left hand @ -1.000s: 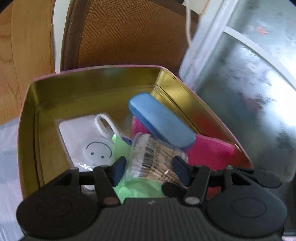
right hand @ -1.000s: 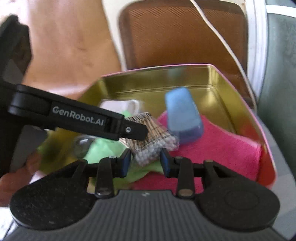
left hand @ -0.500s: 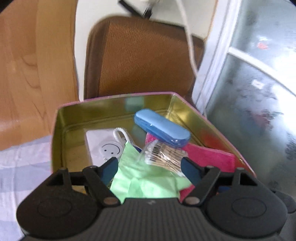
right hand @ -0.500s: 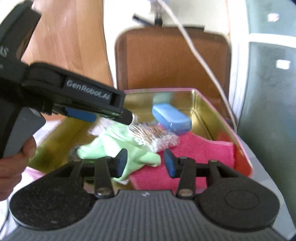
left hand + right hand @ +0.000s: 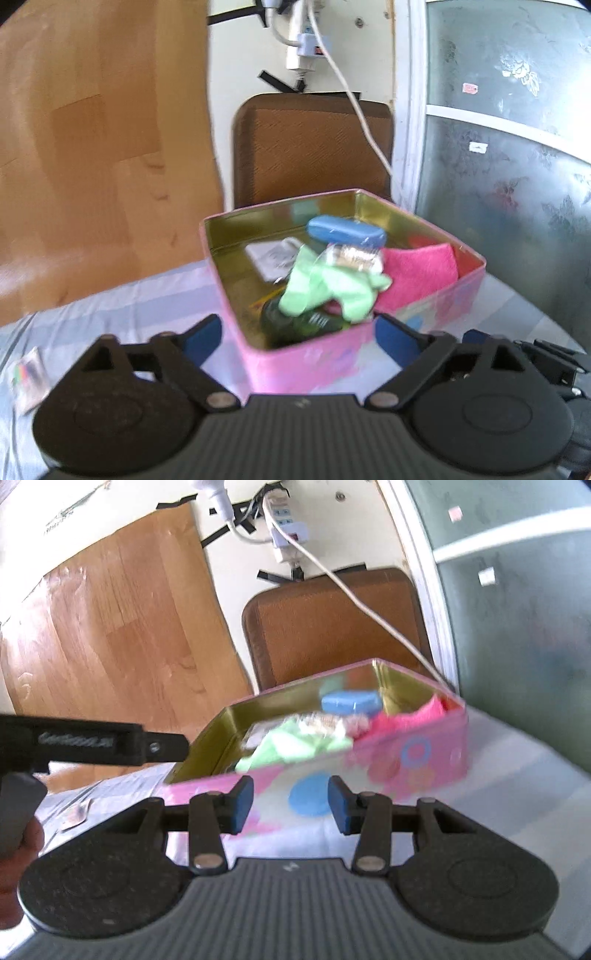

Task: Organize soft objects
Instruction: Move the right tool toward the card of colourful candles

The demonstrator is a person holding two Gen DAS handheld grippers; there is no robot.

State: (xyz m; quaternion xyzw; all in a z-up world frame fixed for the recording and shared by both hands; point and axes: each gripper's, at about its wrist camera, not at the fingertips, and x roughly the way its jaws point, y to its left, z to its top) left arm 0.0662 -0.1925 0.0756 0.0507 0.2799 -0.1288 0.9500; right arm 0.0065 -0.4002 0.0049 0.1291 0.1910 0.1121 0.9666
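Both grippers are hanging back from the pink tin [image 5: 354,354], which is sitting on the striped cloth [image 5: 122,306] toward the table's far edge, in front of a brown chair back [image 5: 314,147]. The left gripper [image 5: 295,334] is standing with its jaws spread wide, having just been opening, and nothing is lying between them; the tin's near corner only shows through the gap. The right gripper [image 5: 291,805] is holding a narrower gap, its jaws having eased a little further apart, and it too is carrying nothing.

Inside the tin, soft things are already lying together: a pale green cloth [image 5: 328,288] is draping over a dark green bottle [image 5: 295,325] at the near corner, a pink towel [image 5: 417,273] is filling the right side, and a clear pack of cotton swabs [image 5: 351,256] is resting between them. A blue case [image 5: 345,230] is lying toward the far wall, with a white packet [image 5: 269,254] on the tin's floor to its left.

Judging from this, most of the gathering looks done. One small packet [image 5: 27,378] is lying out on the cloth near the table's left edge, and whether it belongs in the tin I cannot tell.
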